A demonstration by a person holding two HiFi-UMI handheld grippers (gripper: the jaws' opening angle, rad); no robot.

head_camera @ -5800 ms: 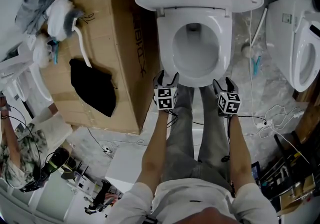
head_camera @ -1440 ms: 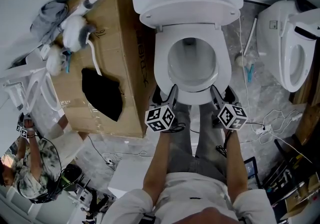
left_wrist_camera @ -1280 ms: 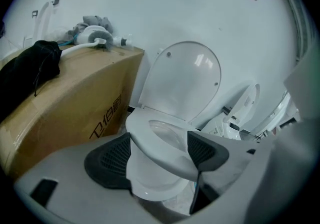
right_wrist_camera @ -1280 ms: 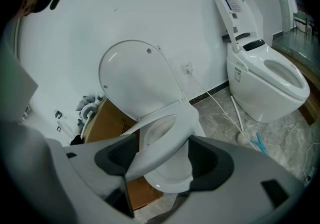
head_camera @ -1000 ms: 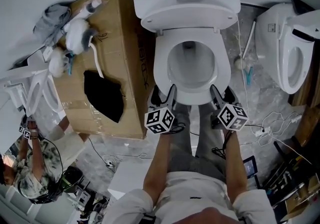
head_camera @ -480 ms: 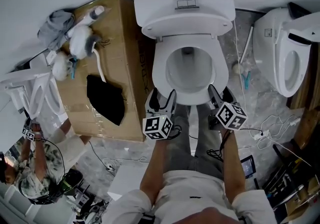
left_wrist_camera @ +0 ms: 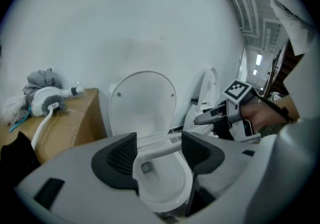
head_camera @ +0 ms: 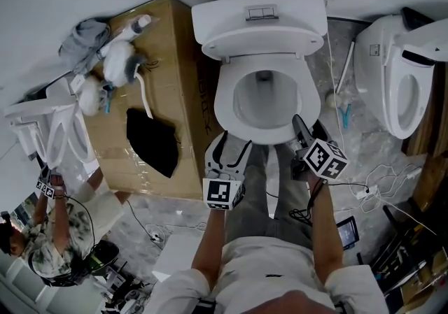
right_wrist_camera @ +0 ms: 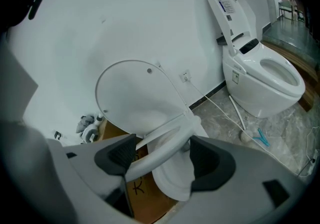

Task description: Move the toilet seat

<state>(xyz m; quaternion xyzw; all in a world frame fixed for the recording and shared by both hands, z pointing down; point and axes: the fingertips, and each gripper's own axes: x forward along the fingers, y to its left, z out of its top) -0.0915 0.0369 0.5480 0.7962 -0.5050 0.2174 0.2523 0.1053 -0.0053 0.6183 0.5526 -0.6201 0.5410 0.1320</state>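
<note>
left hand-held gripper [left_wrist_camera: 159, 153]: front-left of toilet bowl [left_wrist_camera: 164, 188], angled down; jaws wide, just been closing, toilet seat [right_wrist_camera: 163, 149] rim across the gap
right hand-held gripper [right_wrist_camera: 162, 160]: front-right, jaws wide, rim between
toilet seat: tilted up off bowl
cardboard box [head_camera: 168, 96]: left of bowl, black cloth [head_camera: 150, 141] on top

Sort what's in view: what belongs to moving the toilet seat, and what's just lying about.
For the job:
- toilet seat, partly raised
- lid, standing up behind it
- toilet bowl

Lying about:
- cardboard box
- black cloth on it
- second toilet
- blue tool on the floor
</note>
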